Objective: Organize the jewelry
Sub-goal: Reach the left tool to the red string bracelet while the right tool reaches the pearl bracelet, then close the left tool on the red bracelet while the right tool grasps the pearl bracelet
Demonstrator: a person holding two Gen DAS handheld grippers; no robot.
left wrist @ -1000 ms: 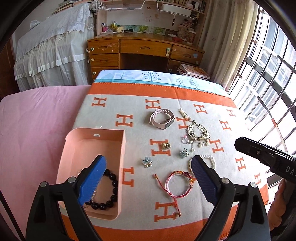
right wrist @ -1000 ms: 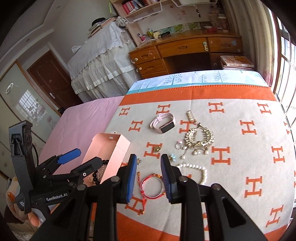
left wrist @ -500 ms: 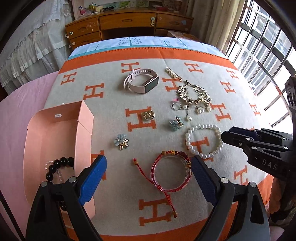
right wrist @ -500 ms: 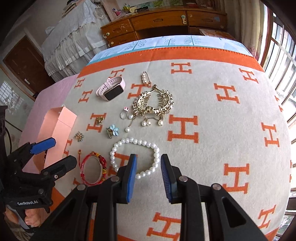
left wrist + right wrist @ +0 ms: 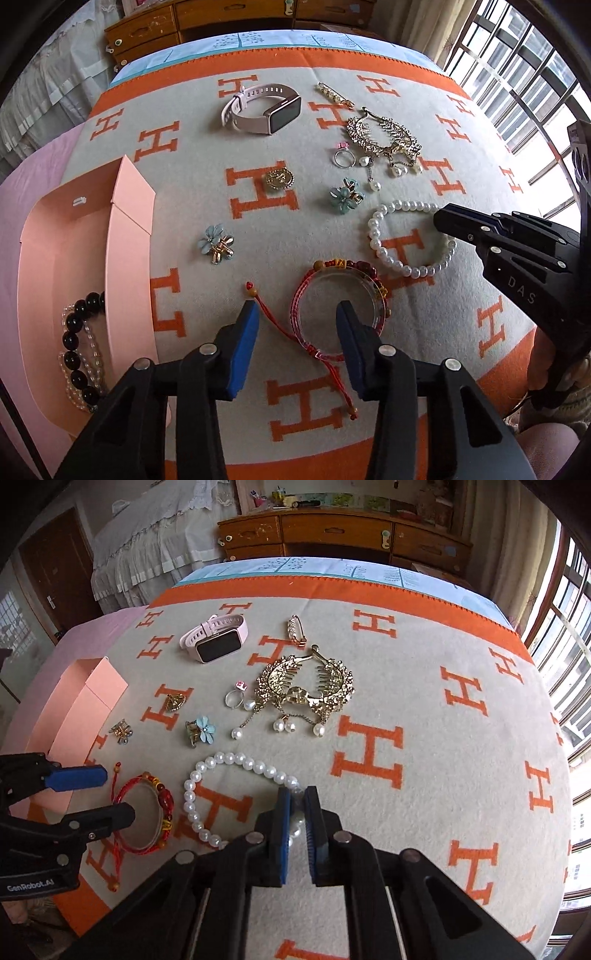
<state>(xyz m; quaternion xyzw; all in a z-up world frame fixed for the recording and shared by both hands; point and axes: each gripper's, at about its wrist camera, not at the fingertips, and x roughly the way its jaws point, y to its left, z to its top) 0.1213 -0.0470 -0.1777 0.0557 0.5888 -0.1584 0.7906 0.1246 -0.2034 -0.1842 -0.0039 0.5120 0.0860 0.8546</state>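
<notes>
Right gripper (image 5: 297, 821) pinched narrow on white pearl bead bracelet (image 5: 236, 794) near blanket's front edge, likely to lift it; left gripper (image 5: 295, 345) wide, straddling red cord bracelet (image 5: 338, 295); open pink cardboard box (image 5: 66, 236) at left edge, probably the destination.

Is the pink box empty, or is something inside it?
Not empty. The open pink box holds a black bead bracelet and a clear beaded strand lying on its floor.
</notes>
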